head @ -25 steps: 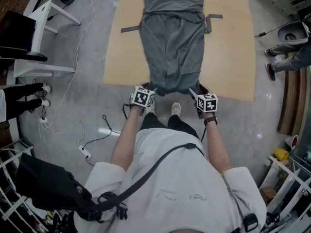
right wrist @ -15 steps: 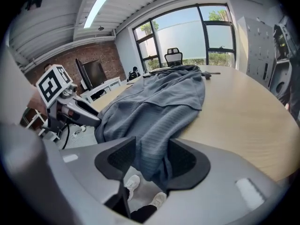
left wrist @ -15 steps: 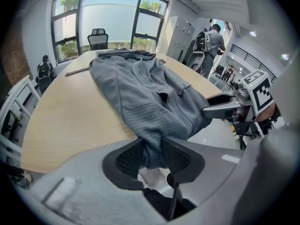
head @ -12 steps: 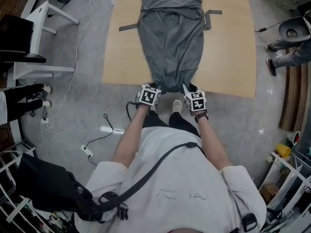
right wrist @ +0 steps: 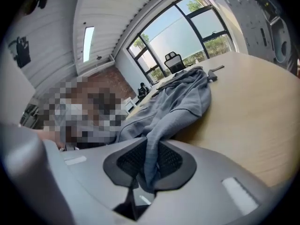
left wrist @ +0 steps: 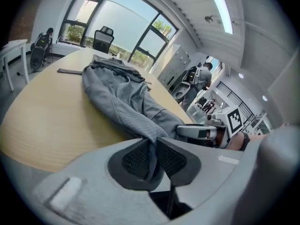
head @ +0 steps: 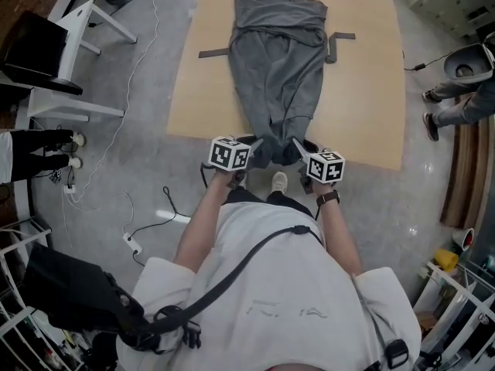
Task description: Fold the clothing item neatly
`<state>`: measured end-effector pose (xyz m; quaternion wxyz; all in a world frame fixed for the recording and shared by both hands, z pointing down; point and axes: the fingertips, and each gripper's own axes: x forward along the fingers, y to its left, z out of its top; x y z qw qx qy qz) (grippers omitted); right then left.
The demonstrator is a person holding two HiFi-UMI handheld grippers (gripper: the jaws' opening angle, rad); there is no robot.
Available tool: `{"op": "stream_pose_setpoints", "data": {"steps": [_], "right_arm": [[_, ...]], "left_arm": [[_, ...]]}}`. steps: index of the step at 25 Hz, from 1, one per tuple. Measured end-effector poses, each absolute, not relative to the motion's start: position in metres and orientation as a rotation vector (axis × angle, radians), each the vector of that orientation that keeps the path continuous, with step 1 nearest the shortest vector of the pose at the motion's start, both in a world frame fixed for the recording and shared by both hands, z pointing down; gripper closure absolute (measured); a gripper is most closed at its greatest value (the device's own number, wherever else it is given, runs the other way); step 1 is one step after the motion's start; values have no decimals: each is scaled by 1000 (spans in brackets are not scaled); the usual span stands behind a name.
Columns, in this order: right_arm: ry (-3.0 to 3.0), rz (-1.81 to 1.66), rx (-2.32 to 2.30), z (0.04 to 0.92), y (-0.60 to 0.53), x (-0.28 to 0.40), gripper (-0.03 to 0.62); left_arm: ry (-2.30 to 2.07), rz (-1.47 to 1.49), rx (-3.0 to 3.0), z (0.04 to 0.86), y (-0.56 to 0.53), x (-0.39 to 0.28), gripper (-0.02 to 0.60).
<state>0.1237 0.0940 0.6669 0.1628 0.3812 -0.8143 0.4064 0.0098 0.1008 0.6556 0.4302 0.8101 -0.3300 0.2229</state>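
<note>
The wooden table point(head: 363, 91) carries the grey top point(head: 278, 68), stretched lengthwise away from me, with its collar end near the far edge and its hem gathered narrow at the near edge. That hem runs into both my tongs. My left tongs point(head: 254, 145) have just been closing and now pinch the hem's left corner between their pads. My right tongs point(head: 300, 147), likewise just closing, pinch the right corner. The two tongs stand near each other, just at the table's near edge.
</note>
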Motion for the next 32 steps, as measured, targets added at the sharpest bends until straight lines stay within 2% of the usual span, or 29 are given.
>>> {"op": "stream_pose_setpoints", "data": {"steps": [8, 17, 25, 32], "right_arm": [[-2544, 1257, 1055, 595, 62, 132, 542], [-2726, 1121, 973, 515, -14, 118, 542], [-2752, 905, 1067, 455, -133, 106, 542], [-2653, 847, 1236, 455, -258, 92, 540]], "left_arm": [[-839, 306, 2010, 590, 71, 42, 529], [-875, 151, 2090, 512, -7, 37, 531], [-866, 109, 2183, 450, -134, 16, 531], [-819, 144, 2188, 454, -257, -2, 531]]}}
